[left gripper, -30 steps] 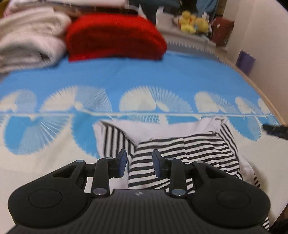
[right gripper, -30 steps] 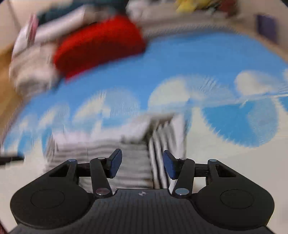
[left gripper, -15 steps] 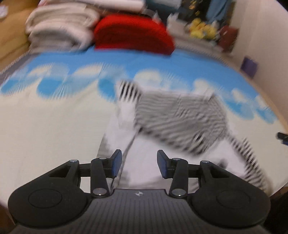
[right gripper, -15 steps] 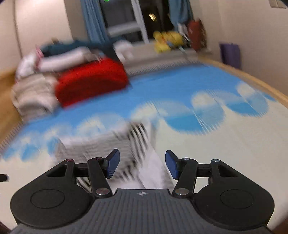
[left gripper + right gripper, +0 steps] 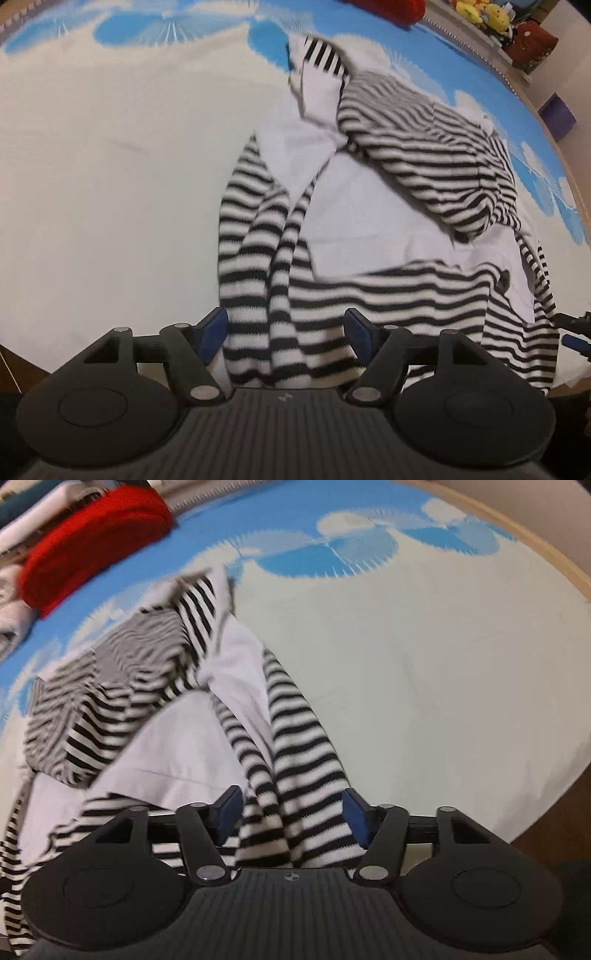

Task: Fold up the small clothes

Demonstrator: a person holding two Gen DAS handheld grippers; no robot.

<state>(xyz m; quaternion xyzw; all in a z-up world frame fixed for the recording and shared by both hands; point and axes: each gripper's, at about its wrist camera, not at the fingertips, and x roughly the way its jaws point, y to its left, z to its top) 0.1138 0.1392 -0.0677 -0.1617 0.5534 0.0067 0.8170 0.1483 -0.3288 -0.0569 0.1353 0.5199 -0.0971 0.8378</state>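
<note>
Both tools have dropped toward the bed and tipped steeply down over the near edge of the garment, and their jaws are spreading as they go. A second ago the left tool [image 5: 286, 330] had its blue pads close together with the striped cloth farther out in front; now the pads stand well apart, with a bunched fold of the black-and-white striped top [image 5: 388, 206] lying between them, not pinched as far as I can tell. The right tool [image 5: 291, 814] shows the same: its pads were nearer each other a moment back and are now wide, with a rumpled striped sleeve or hem running up between them, the cloth loose and not clamped. From there the top spreads away across the bed: plain white inner fabric in the middle, a striped flap thrown over the far part, one corner reaching the blue fan pattern of the bedspread [image 5: 424, 672]. Beyond, at the far left, sits a red folded blanket [image 5: 96, 539] beside pale stacked linens. To my eye this is either a release or a fresh reach; the top is only roughly doubled, and the fold looks unfinished.
</note>
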